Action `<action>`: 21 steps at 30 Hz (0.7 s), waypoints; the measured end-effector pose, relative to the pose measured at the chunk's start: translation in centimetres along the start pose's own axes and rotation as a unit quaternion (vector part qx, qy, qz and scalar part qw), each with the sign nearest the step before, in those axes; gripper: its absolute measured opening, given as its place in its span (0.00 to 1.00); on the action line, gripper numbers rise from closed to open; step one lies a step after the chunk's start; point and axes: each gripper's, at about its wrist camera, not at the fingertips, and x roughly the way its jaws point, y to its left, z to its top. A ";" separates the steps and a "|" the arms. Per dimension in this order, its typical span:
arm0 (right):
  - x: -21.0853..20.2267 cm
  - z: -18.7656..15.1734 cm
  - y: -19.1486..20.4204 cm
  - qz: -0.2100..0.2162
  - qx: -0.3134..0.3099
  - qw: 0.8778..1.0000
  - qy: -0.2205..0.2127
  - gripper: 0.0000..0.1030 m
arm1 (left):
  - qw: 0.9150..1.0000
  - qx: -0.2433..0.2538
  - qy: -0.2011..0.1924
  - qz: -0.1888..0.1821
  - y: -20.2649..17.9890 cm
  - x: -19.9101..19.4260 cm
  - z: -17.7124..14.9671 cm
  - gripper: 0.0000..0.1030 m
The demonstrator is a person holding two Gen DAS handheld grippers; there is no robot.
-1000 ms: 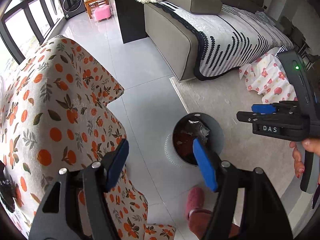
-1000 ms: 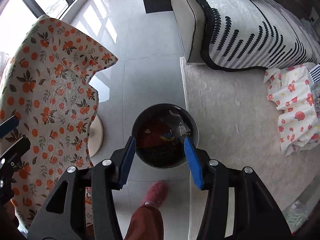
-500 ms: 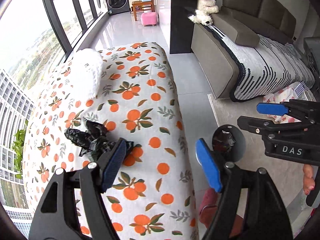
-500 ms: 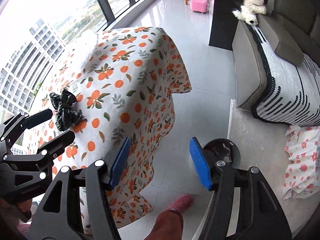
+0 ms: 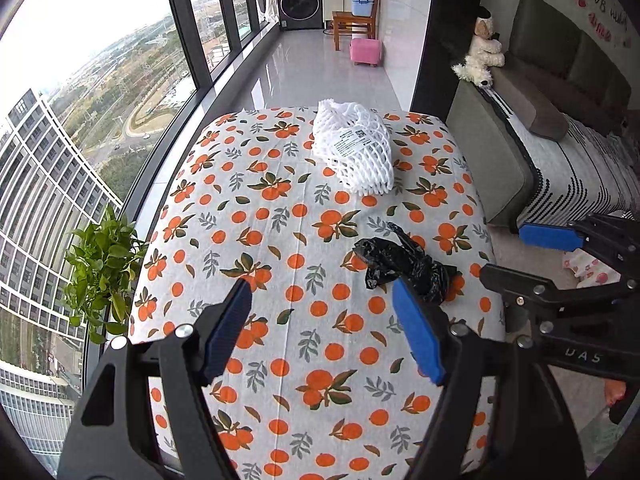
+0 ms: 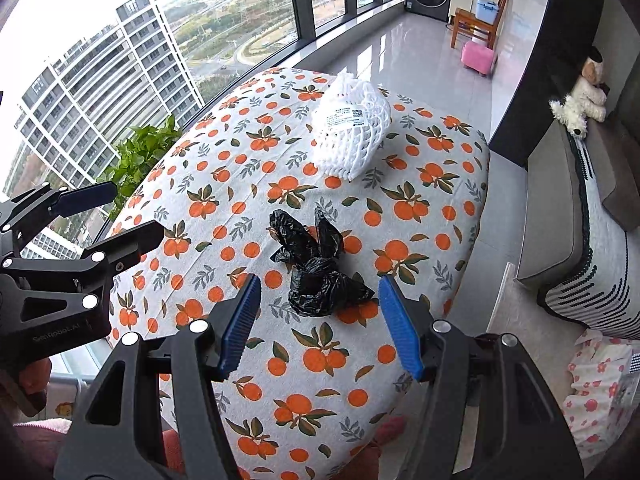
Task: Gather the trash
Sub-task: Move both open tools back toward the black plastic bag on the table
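Our right tool hangs wide and empty; the crumpled black bag lies just ahead between its jaws, long axis running away; our left tool, also wide, sits further left on the counter.

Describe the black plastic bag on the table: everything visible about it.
The black plastic bag is a crumpled, glossy thin-film bundle, knotted in the middle with two loose ear-like flaps sticking up. It lies on the orange-print tablecloth, nearer the camera than the white foam fruit net and apart from it. Nothing grips it: the right tongs hover open, framing it without touching.
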 end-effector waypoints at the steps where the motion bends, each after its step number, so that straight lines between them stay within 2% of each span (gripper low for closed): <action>1: -0.1 0.2 0.7 -0.002 0.001 1.000 0.000 0.58 | 1.000 0.001 0.001 -0.003 0.5 0.0 0.1 0.71; 8: 0.0 1.4 3.2 -0.012 0.006 1.000 0.002 0.58 | 1.000 0.011 0.002 -0.016 2.8 0.9 1.9 0.71; 13: 1.8 1.8 2.4 -0.016 0.000 1.000 0.013 0.58 | 1.000 0.009 0.002 -0.018 3.1 3.1 3.7 0.71; 21: 6.3 1.7 0.6 -0.001 -0.032 0.998 0.046 0.58 | 0.999 0.007 0.019 -0.031 1.1 8.4 7.9 0.71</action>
